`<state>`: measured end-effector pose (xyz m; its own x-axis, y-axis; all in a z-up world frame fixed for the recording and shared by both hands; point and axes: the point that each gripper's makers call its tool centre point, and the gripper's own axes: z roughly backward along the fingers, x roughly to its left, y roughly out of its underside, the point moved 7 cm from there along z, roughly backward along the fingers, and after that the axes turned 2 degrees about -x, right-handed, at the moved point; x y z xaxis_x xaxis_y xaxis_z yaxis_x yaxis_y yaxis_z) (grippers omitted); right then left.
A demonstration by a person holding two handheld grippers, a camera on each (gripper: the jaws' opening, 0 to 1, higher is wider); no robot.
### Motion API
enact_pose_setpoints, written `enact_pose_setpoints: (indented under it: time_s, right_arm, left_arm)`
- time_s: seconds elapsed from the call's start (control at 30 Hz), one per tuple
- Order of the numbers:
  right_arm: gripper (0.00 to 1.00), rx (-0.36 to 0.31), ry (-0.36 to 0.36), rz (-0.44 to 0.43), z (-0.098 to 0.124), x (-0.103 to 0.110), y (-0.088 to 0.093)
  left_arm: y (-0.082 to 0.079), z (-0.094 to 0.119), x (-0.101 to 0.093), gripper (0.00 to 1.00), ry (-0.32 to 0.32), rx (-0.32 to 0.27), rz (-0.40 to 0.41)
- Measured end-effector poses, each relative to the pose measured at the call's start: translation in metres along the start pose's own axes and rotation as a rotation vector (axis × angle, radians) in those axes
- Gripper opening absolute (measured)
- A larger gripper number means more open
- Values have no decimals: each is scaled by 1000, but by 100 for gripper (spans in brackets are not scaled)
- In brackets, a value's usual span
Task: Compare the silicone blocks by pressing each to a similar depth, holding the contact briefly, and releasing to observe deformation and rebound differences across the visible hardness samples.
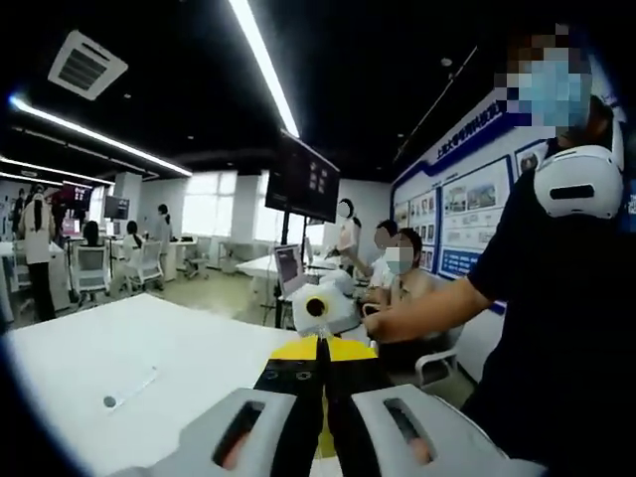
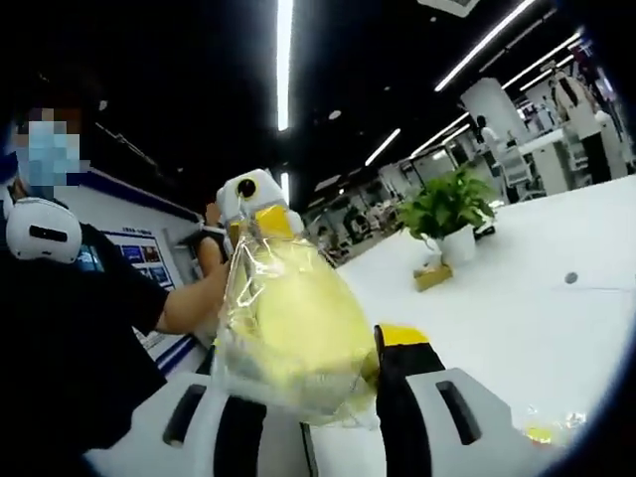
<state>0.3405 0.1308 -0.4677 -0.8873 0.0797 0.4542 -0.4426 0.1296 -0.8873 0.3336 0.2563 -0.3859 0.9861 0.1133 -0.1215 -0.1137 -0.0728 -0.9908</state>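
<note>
Right gripper (image 2: pixel 308 383) clenched on a yellow silicone block in clear wrap (image 2: pixel 298 328), held above the white table (image 2: pixel 517 298). Left gripper (image 1: pixel 323 373) jaws pressed together, empty. Judged early: no pressing comparison visible; remaining samples unseen.

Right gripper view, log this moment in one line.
right hand-held gripper: shut on yellow block in clear plastic wrap | left hand-held gripper: shut | white table

- Our left gripper (image 1: pixel 323 397) has its jaws pressed together, pointing level and forward.
- Our right gripper (image 2: pixel 308 383) holds its jaws apart, clamped on a yellow block (image 2: pixel 298 328) wrapped in clear film.
</note>
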Motion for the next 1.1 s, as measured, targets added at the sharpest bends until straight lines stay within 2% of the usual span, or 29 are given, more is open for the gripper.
enact_pose_setpoints:
  time_s: [0.1, 0.3, 0.43, 0.57, 0.63, 0.7, 0.73, 0.9, 1.1]
  right_arm:
    - [35, -1, -9, -15, -2, 2, 1]
    - [25, -1, -18, 30, -4, 10, -2]
    - [18, 31, -24, 5, -6, 13, -3]
    - [13, 57, -2, 49, -6, 13, -5]
    - [10, 76, 4, 38, -5, 14, -6]
    - [8, 96, 44, 106, -5, 12, -6]
    - [8, 100, 33, 90, -6, 14, -6]
    - [7, 96, 42, 129, -9, 16, -7]
    - [7, 82, 43, 117, -10, 16, -5]
  left_arm:
    - [2, 3, 1, 0, -9, -5, 8]
    - [2, 9, 3, 0, -23, -28, 24]
    - [1, 10, 2, 0, -31, -24, 22]
    - [2, 11, 2, 0, -42, -15, 25]
    - [2, 10, 1, 0, -47, -9, 20]
    - [3, 9, 1, 0, -62, 13, 1]
    - [4, 9, 0, 0, -61, 15, 1]
    - [3, 11, 1, 0, -78, 0, -4]
    - [3, 12, 0, 0, -92, -9, 1]
